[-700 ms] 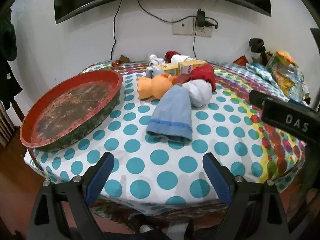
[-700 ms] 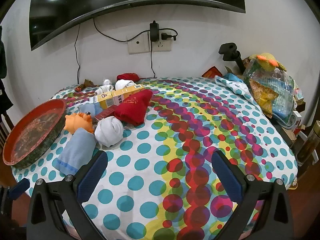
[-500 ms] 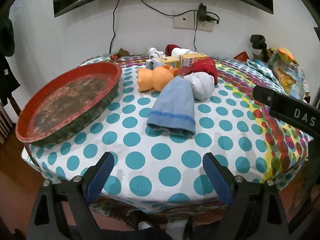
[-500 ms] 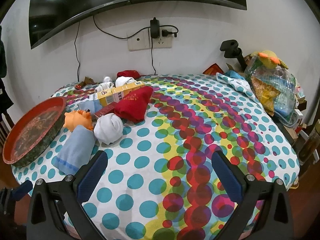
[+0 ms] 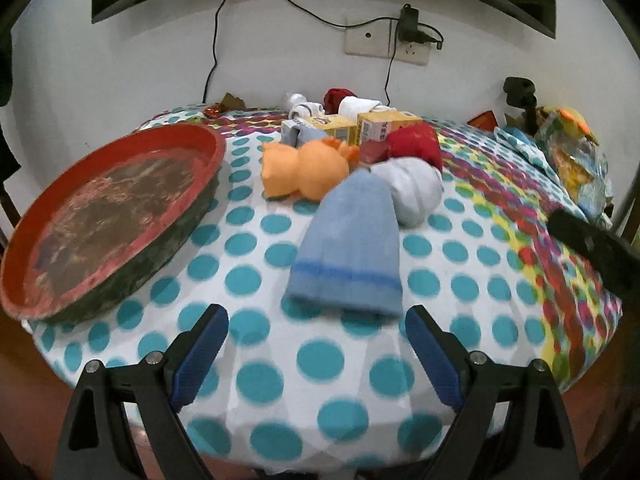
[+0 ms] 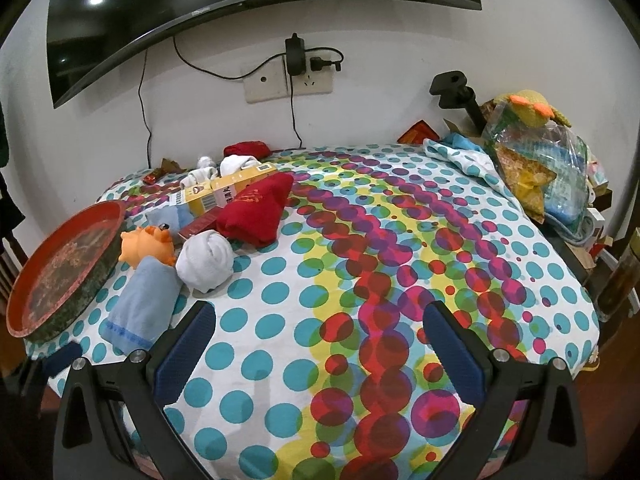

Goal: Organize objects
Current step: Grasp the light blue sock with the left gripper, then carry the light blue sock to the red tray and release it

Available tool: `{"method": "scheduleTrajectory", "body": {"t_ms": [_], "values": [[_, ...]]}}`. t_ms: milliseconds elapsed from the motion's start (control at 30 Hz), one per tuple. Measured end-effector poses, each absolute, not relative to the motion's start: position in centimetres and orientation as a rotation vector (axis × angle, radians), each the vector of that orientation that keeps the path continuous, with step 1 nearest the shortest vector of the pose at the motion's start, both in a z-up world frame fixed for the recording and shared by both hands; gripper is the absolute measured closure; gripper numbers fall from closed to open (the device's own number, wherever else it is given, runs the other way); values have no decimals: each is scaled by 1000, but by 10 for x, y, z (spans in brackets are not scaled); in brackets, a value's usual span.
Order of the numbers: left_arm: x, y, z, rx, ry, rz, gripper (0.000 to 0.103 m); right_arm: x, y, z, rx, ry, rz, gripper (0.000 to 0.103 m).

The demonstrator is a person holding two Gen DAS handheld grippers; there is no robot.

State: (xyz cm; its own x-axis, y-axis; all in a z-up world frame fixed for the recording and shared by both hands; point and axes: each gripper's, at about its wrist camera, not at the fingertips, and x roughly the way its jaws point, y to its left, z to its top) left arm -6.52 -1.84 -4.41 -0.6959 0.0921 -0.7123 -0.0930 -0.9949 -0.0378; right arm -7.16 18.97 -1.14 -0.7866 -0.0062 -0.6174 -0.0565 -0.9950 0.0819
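A folded light-blue cloth (image 5: 348,248) (image 6: 144,304) lies on the dotted tablecloth (image 5: 320,360), just beyond my open left gripper (image 5: 316,324). Behind it sit an orange soft toy (image 5: 304,168) (image 6: 146,242), a balled white sock (image 5: 412,188) (image 6: 206,260), a red cloth (image 5: 416,146) (image 6: 258,210) and yellow cartons (image 5: 360,128) (image 6: 224,192). A round red tray (image 5: 108,216) (image 6: 60,276) rests at the table's left side. My right gripper (image 6: 320,320) hangs open over the coloured dots, with nothing between its fingers.
More socks (image 6: 224,166) and a red bundle (image 6: 244,148) lie at the back by the wall. A plastic bag of items (image 6: 536,160) and a black stand (image 6: 460,92) crowd the right edge. A screen (image 6: 200,4) and wall socket (image 6: 288,80) hang above.
The left gripper has moved forward over the table edge, so the blue cloth and tray appear nearer. The right gripper has barely shifted. Both stay open.
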Motion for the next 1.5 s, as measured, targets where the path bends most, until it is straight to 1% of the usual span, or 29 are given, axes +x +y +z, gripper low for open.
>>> {"method": "scheduleTrajectory", "body": {"t_ms": [67, 167, 200, 233, 267, 300, 400, 533, 733, 900, 1067, 1267, 1500], "values": [[-78, -14, -43, -1171, 3, 2792, 11, -73, 192, -13, -1023, 160, 2935, 0], [-100, -2, -45, -1204, 57, 2773, 11, -75, 195, -16, -1043, 186, 2926, 0], [-107, 2, -47, -1221, 70, 2759, 13, -76, 196, -16, -1048, 190, 2925, 0], [-113, 7, -49, -1245, 90, 2743, 20, -76, 197, -16, -1049, 190, 2924, 0], [-119, 12, -52, -1275, 113, 2714, 56, -77, 198, -16, -1049, 189, 2923, 0], [-121, 14, -48, -1263, 101, 2701, 80, -76, 198, -16, -1047, 191, 2923, 0], [-121, 21, -38, -1272, 136, 2686, 82, -77, 199, -15, -1044, 205, 2926, 0], [-108, 25, -6, -1165, 197, 2730, 83, -76, 197, -12, -1039, 209, 2932, 0], [-96, 8, 62, -1026, 185, 2813, 83, -71, 190, -5, -1030, 201, 2963, 0], [-87, -27, 104, -936, 102, 2887, 83, -67, 185, 2, -1014, 176, 2983, 0], [-84, -71, 124, -934, 74, 2967, 83, -66, 184, 5, -1019, 177, 2998, 0], [-84, -126, 135, -974, 6, 3068, 83, -69, 182, 1, -1056, 178, 2997, 0], [-90, -189, 129, -1088, -107, 3132, 82, -69, 179, -5, -1072, 171, 2996, 0]]}}
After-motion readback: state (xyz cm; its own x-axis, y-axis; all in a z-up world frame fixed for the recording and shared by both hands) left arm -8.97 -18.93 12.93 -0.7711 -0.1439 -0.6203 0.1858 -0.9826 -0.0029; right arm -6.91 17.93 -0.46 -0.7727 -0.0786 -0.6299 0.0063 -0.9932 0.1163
